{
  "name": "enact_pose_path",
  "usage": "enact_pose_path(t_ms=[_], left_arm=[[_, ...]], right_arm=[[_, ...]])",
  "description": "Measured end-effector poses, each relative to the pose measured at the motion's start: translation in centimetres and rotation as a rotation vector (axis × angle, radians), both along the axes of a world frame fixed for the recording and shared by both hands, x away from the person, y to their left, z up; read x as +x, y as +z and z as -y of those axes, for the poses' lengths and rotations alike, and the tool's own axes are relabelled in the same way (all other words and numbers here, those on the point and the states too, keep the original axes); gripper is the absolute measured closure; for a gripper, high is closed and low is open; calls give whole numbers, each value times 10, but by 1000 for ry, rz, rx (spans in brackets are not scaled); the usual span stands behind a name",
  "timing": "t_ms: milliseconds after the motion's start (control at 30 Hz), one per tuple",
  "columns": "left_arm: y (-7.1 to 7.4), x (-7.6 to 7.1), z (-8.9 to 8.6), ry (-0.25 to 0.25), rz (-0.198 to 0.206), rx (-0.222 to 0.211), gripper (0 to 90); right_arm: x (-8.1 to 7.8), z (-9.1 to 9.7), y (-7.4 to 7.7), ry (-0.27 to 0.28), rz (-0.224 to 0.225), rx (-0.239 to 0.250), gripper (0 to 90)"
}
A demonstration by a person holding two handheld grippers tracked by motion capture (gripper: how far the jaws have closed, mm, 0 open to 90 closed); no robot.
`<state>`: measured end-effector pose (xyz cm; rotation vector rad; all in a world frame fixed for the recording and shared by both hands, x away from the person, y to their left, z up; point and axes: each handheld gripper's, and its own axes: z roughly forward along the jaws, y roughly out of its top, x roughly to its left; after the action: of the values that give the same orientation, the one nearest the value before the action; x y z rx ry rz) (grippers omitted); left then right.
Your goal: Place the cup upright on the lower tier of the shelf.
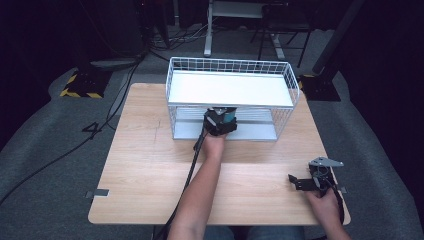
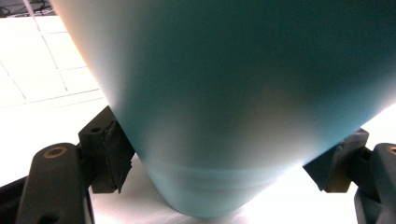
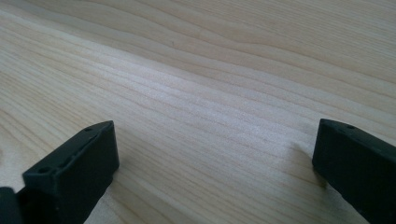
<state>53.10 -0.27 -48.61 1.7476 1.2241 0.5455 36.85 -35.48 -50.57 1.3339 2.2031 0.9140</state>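
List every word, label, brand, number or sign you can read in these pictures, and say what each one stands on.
None can be read.
The teal object between the left gripper's jaws: plain surface, no print.
The white wire rack and wooden table: no lettering.
The black-and-yellow striped base on the floor: a hazard pattern, no words.
The right gripper: no legible marking.

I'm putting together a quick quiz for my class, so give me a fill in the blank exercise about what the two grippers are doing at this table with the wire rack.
1. The left gripper is shut on a ____-coloured object.
2. That gripper reaches into the ____ level of the white wire rack.
3. The right gripper hovers open over the bare ____ table.

Missing words: teal; lower; wooden
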Motion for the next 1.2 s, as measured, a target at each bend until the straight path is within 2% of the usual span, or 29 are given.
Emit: enact_pose_path(t_ms=[33,133,200,267,300,400,467,500,700,733,767,833,1100,1200], left_arm=[[1,-1,0,-23,0,48,218],[1,-1,2,-29,1,48,214],[1,-2,2,-27,-3,38,210],[0,-1,3,-16,-7,6,179],[0,-1,4,4,-9,2,153],[0,0,3,0,-14,13,146],[-1,0,3,8,-14,4,117],[0,0,2,8,-17,7,75],[3,-3,-1,5,-3,-7,45],[4,-4,-1,6,3,-24,45],[5,-6,-4,-13,-6,9,45],[6,-8,-5,-11,1,-3,45],[17,-22,-17,-20,18,-7,44],[23,-32,-24,-36,26,-10,44]], right_arm=[[0,0,0,0,0,0,5],[0,0,0,0,0,0,5],[0,0,0,0,0,0,5],[0,0,0,0,0,0,5],[0,0,0,0,0,0,5],[0,0,0,0,0,0,5],[0,0,0,0,0,0,5],[0,0,0,0,0,0,5],[0,0,0,0,0,0,5],[0,0,0,0,0,0,5],[0,0,0,0,0,0,5],[0,0,0,0,0,0,5],[0,0,0,1,0,0,5],[0,0,0,3,0,0,5]])
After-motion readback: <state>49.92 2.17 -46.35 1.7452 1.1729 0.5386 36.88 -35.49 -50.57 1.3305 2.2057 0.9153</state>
